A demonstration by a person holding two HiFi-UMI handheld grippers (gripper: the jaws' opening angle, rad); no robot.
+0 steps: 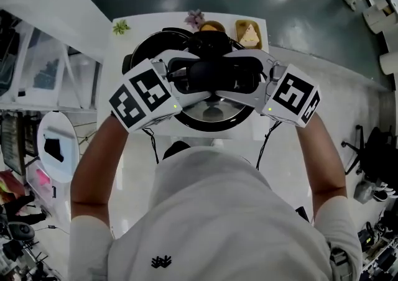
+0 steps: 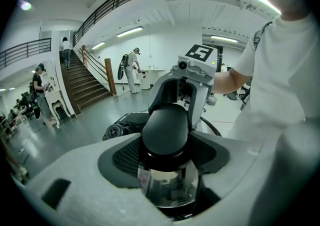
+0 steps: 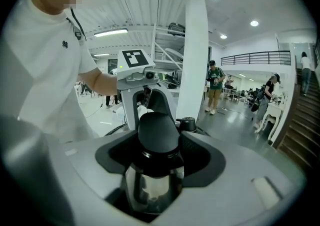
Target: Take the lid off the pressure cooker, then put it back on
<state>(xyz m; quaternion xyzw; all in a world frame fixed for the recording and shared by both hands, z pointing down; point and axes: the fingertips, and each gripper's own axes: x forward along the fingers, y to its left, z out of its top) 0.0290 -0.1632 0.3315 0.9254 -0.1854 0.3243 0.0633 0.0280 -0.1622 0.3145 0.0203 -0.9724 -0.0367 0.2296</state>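
Note:
The pressure cooker lid (image 1: 214, 112), a steel disc with a dark rim, hangs above the table between my two grippers. Its long black handle (image 1: 214, 73) runs across the top. My left gripper (image 1: 186, 78) is shut on the handle's left end and my right gripper (image 1: 252, 74) on its right end. In the left gripper view the handle's rounded black end (image 2: 165, 130) fills the jaws of the left gripper (image 2: 165, 145), with the right gripper (image 2: 195, 70) facing it. The right gripper view shows the other end (image 3: 157, 132) inside the right gripper (image 3: 157, 145). The pot's black rim (image 1: 140, 50) shows below, mostly hidden.
The pot stands on a small white table (image 1: 118, 46). At the table's far edge lie a green sprig (image 1: 120, 26), a flower (image 1: 194, 18), a brown item (image 1: 211, 25) and a yellow wedge (image 1: 249, 34). Cables (image 1: 152, 143) hang at the near edge. People stand across the hall.

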